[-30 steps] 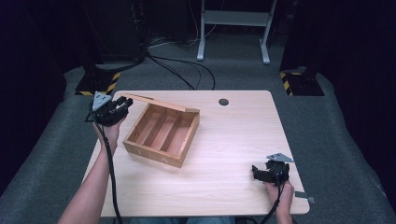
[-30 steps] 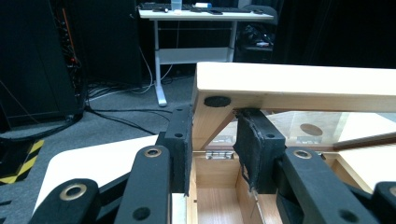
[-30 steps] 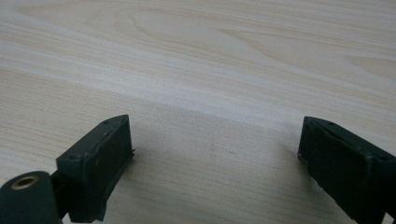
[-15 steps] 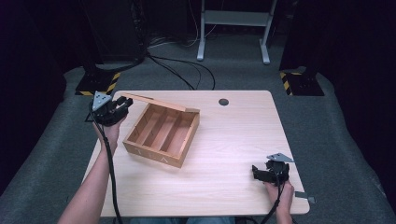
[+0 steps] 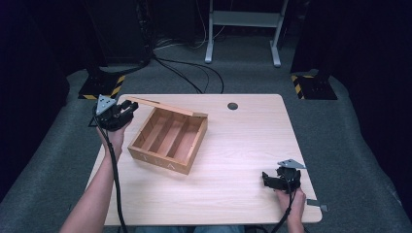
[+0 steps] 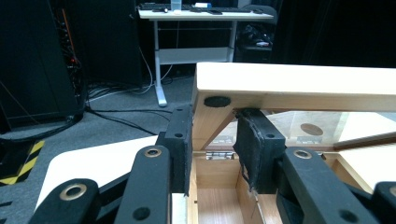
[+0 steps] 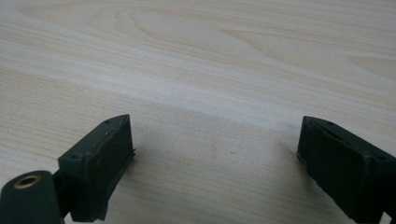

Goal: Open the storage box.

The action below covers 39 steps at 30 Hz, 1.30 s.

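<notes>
High view: wooden box point(image 5: 167, 141) sits left of centre on the table point(image 5: 243, 145), left gripper point(image 5: 127, 108) at its raised lid point(image 5: 165, 106); right gripper point(image 5: 267, 179) parked near the right edge.
Left gripper view: jaws clamped on the lid's corner frame; lid half-open.
Right gripper view: jaws wide apart, holding nothing, over bare table.
Next, I reckon: swing lid on its hinge without slipping.

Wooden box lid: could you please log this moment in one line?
left gripper: shut on hinged wooden box lid | lid: raised | right gripper: open above light wooden table

Left hand-held gripper point(image 5: 127, 108) clamped, raised; right hand-held gripper point(image 5: 266, 179) wide apart, low.
</notes>
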{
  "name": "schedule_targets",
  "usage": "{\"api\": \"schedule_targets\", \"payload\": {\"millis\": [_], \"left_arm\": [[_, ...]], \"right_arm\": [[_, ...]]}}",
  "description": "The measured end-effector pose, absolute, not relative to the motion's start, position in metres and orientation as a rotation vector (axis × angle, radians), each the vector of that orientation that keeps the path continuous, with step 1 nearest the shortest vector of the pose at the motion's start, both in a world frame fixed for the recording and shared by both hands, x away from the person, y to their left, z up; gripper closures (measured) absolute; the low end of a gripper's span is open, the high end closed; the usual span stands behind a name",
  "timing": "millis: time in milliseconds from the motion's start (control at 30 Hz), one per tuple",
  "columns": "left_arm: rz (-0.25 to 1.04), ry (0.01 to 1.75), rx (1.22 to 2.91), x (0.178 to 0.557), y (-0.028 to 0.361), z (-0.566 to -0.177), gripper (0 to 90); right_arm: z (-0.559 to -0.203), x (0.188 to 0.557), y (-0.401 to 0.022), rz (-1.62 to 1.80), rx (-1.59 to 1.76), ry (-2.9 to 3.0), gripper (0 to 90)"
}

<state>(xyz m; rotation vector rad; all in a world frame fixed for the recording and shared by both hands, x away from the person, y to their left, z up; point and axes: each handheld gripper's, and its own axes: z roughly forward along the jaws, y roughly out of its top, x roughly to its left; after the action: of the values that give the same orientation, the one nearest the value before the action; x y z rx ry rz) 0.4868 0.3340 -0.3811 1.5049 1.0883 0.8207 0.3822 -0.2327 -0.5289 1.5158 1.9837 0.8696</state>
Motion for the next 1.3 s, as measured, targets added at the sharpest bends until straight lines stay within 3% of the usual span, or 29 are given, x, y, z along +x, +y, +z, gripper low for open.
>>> {"api": "schedule_targets", "payload": {"millis": [1300], "left_arm": [[0.827, 1.086, 1.508, 0.4858, 0.3338, -0.3818, 65.9]], "right_arm": [[-0.5288, 0.3821, -0.2327, 0.871, 1.515, 1.987, 10.4]]}}
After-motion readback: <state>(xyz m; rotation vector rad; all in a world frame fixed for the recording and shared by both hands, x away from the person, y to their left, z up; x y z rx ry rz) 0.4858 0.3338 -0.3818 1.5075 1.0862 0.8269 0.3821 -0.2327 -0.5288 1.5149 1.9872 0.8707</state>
